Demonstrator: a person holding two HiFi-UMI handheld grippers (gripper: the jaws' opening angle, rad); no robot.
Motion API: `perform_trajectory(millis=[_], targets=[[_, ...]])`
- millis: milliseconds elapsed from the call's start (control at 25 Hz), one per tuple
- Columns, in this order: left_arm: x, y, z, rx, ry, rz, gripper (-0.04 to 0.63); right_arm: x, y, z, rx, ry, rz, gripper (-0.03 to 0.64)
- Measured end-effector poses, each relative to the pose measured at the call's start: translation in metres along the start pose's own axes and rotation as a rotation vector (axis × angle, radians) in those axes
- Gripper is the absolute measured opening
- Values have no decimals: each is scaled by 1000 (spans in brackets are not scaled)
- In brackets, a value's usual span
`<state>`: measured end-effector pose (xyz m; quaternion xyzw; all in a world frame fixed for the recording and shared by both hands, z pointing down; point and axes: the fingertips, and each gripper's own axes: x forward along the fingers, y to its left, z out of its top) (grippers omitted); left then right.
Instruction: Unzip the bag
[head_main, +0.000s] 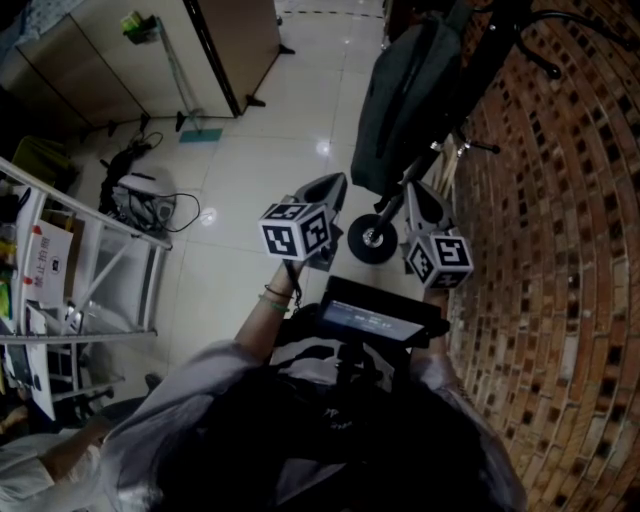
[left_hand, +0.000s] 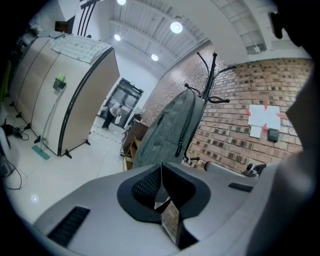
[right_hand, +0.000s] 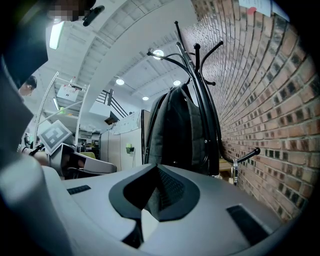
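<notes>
A grey backpack (head_main: 410, 95) hangs from a black coat stand (left_hand: 210, 75) against the brick wall, and its zips look closed. In the left gripper view the backpack (left_hand: 167, 132) is ahead and a little right. In the right gripper view the backpack (right_hand: 175, 130) hangs straight ahead. My left gripper (head_main: 335, 183) is held up short of the bag and to its left, jaws shut on nothing. My right gripper (head_main: 418, 190) is below the bag's bottom edge, also shut and empty. Neither touches the bag.
A brick wall (head_main: 560, 250) runs along the right. A small black wheel (head_main: 372, 240) of a scooter stands on the floor under the bag. A metal shelf rack (head_main: 60, 270) is at the left, with cables (head_main: 140, 200) and a tall cabinet (head_main: 150, 50) beyond.
</notes>
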<state>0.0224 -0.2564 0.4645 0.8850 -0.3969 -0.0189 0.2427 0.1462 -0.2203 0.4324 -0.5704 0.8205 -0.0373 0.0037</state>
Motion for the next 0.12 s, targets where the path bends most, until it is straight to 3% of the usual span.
perform_trajectory(millis=[120], targets=[[-1,1,1,-2,1,2,6,1,2,0,1,1,4,5]])
